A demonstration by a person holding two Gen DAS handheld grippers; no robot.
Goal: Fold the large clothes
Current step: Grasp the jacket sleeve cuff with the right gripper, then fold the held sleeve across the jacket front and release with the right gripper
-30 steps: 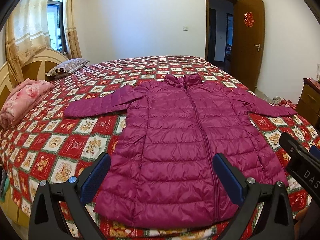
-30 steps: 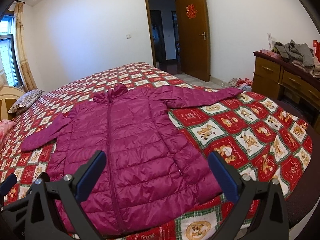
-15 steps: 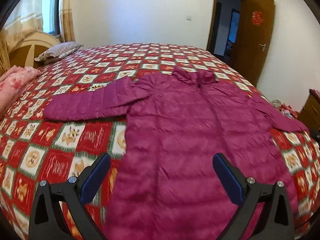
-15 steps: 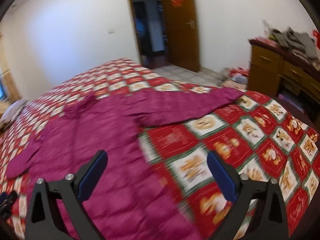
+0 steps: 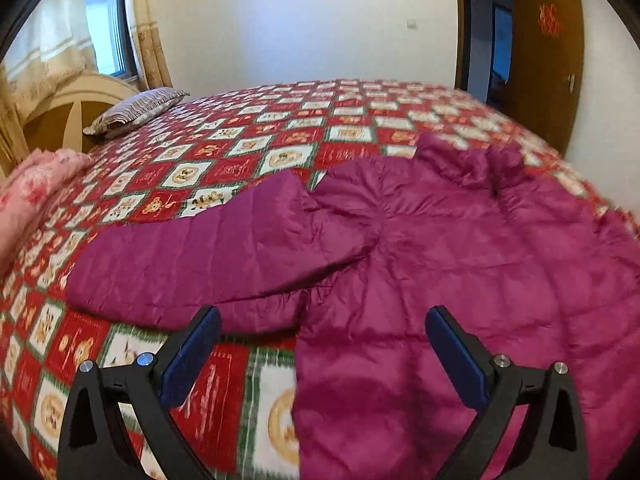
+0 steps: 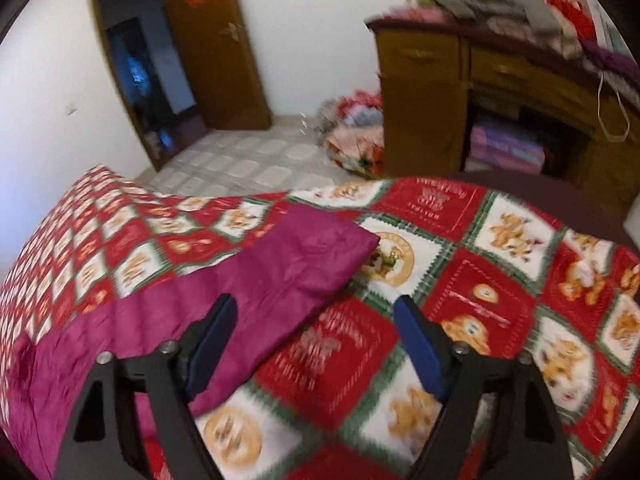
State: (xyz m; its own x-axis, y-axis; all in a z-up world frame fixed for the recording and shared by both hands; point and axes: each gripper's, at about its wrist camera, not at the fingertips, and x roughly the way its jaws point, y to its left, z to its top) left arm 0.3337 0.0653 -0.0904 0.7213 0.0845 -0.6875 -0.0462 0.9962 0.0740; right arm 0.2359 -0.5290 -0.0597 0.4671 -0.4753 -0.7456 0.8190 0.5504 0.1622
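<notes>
A magenta puffer jacket (image 5: 460,264) lies flat, front up, on the bed with red patterned quilt (image 5: 248,148). Its left sleeve (image 5: 200,264) stretches out to the left in the left wrist view. My left gripper (image 5: 320,344) is open and empty, just above the sleeve's lower edge near the armpit. In the right wrist view the other sleeve (image 6: 256,284) runs toward its cuff (image 6: 340,240). My right gripper (image 6: 316,340) is open and empty, over the sleeve's lower edge near the cuff.
A striped pillow (image 5: 136,112) and a pink folded blanket (image 5: 32,192) lie by the headboard. A wooden dresser (image 6: 500,96) piled with clothes stands right of the bed. An open door (image 6: 212,44) and a pile of fabric (image 6: 352,140) on the floor lie beyond.
Both grippers have moved forward and apart: the left toward the left sleeve, the right swinging right toward the right sleeve's cuff. Both stay open. The jacket has not moved.
</notes>
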